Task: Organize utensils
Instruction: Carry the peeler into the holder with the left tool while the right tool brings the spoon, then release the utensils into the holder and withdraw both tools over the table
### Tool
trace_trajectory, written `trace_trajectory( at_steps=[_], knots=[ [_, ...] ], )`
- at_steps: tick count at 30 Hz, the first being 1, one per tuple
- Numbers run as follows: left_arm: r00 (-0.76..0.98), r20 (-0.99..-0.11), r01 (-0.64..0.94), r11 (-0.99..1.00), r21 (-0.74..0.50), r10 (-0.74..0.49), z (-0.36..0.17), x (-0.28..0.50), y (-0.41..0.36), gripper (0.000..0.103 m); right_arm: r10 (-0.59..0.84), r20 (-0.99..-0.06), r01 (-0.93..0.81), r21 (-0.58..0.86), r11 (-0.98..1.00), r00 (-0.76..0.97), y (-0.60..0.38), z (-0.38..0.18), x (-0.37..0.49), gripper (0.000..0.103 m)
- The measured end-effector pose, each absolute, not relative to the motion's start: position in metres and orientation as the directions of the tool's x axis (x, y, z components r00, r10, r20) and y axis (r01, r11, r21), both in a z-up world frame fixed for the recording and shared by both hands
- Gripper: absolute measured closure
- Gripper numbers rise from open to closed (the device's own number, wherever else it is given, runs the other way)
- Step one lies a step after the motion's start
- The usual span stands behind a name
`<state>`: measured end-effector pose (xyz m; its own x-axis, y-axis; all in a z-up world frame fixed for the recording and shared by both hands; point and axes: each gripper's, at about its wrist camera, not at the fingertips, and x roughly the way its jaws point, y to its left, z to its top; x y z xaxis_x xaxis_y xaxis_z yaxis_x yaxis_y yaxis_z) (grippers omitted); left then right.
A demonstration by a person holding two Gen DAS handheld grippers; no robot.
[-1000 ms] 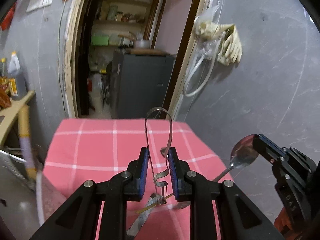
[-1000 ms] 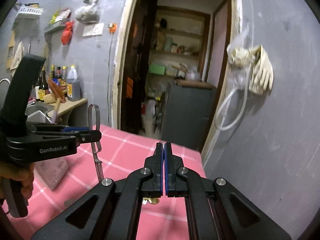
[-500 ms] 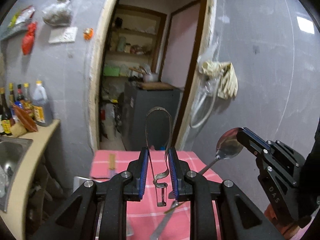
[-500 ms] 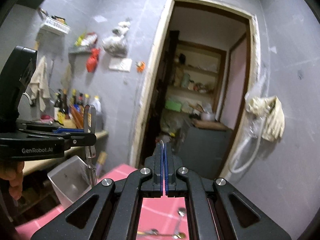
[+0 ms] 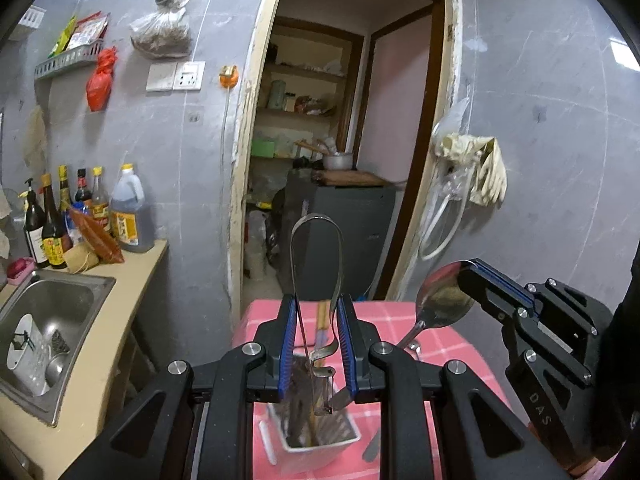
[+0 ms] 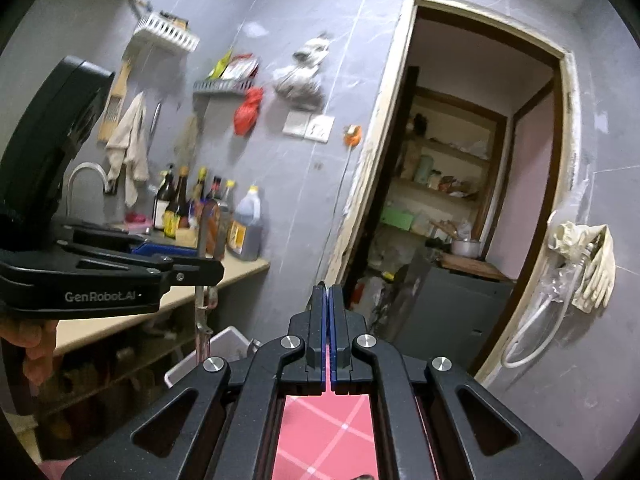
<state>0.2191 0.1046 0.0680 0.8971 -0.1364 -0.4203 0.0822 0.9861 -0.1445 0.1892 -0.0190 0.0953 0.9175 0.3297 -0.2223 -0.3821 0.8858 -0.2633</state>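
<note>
Counter (image 5: 460,344): pink checked cloth, below both sets of fingers.
Utensil holder (image 5: 316,436): white, directly beneath the left fingers.
Left gripper (image 5: 316,350): fingers clamped on metal tongs (image 5: 316,240), loop upward.
Right gripper (image 6: 329,332): fingers closed on spoon (image 5: 442,300), bowl pinched.

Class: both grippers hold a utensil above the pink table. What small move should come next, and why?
Probably lower the left gripper until the metal tongs in its jaws enter the white utensil holder right below. The right gripper holds a spoon off to the side.
</note>
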Motion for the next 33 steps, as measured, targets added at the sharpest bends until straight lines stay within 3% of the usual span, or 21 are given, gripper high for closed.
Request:
trace_trajectory(
  at_steps=[17, 29, 33],
  knots=[
    [0.842, -0.521, 0.055, 0.983, -0.173, -0.139, 0.019, 0.230, 0.116, 0.083, 0.335, -0.343, -0.416, -0.199, 0.887, 0.878, -0.022, 0.058, 0.208, 0.102],
    [0.793, -0.580, 0.048, 0.969, -0.244, -0.186, 0.003, 0.233, 0.122, 0.083, 0.447, -0.407, -0.485, 0.011, 0.875, 0.797, -0.046, 0.038, 0.223, 0.100],
    [0.789, -0.582, 0.032, 0.960, -0.277, -0.194, -0.001, 0.231, 0.125, 0.076, 0.452, -0.406, -0.471, 0.057, 0.880, 0.795, -0.060, 0.032, 0.223, 0.094]
  ],
)
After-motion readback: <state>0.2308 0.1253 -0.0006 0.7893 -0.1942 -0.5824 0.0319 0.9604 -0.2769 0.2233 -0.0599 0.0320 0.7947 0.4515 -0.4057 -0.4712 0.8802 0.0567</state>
